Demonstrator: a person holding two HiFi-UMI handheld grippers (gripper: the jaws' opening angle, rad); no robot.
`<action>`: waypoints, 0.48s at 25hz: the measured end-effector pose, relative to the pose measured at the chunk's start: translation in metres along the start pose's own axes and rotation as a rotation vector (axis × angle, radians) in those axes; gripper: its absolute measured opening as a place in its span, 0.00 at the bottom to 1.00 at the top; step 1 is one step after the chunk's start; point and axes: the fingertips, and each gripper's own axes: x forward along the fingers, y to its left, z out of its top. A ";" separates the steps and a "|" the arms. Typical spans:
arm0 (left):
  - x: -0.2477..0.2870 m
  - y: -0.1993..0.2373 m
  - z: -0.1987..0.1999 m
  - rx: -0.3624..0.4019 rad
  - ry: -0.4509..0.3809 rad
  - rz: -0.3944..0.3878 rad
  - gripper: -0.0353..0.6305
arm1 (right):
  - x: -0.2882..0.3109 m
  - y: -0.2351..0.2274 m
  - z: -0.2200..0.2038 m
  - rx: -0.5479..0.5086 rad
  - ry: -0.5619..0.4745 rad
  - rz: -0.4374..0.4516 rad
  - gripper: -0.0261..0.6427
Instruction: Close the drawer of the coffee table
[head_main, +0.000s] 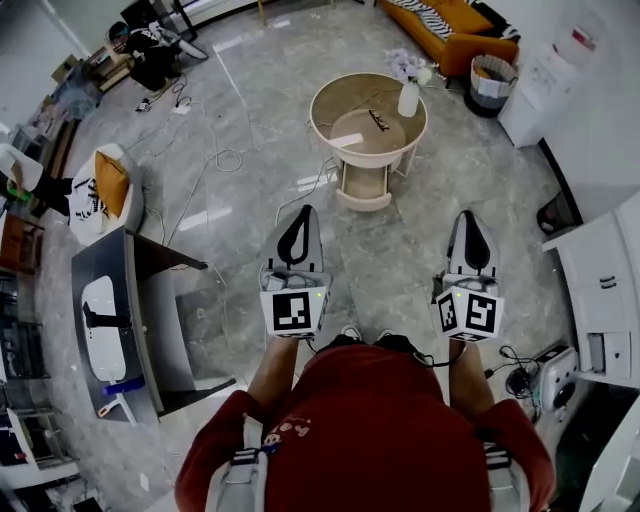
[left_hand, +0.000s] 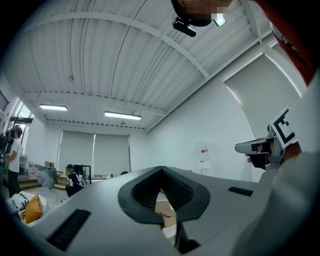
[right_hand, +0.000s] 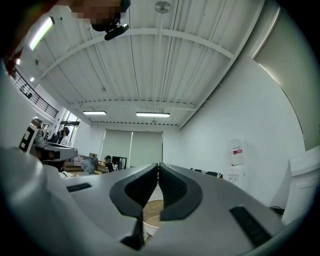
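Note:
The round beige coffee table (head_main: 330, 98) stands on the marble floor ahead of me. Its drawer (head_main: 364, 187) is pulled out on the near side, toward me. A white bottle (head_main: 408, 98) and a small card rest on the tabletop. My left gripper (head_main: 298, 212) and right gripper (head_main: 470, 215) are held side by side, well short of the table, both shut and with nothing in them. In the left gripper view the jaws meet at the tip (left_hand: 161, 169), and the table (left_hand: 162, 210) shows through the gap below. The right gripper (right_hand: 158, 165) shows the same, with the table (right_hand: 152, 212) beneath it.
An orange sofa (head_main: 450, 25), a bin (head_main: 490, 80) and a water dispenser (head_main: 550, 80) stand beyond the table. A grey desk (head_main: 130, 320) is at my left, white cabinets (head_main: 600, 290) at my right. Cables (head_main: 225, 155) trail over the floor left of the table.

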 end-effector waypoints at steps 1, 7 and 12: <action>0.002 0.000 0.000 -0.010 -0.004 -0.006 0.07 | 0.000 0.000 0.001 -0.002 -0.001 -0.007 0.07; 0.015 0.004 -0.008 -0.046 -0.071 -0.020 0.07 | 0.008 0.004 -0.011 -0.024 0.011 -0.019 0.07; 0.055 0.002 -0.020 -0.060 -0.035 -0.020 0.07 | 0.038 -0.023 -0.025 -0.027 0.018 -0.040 0.07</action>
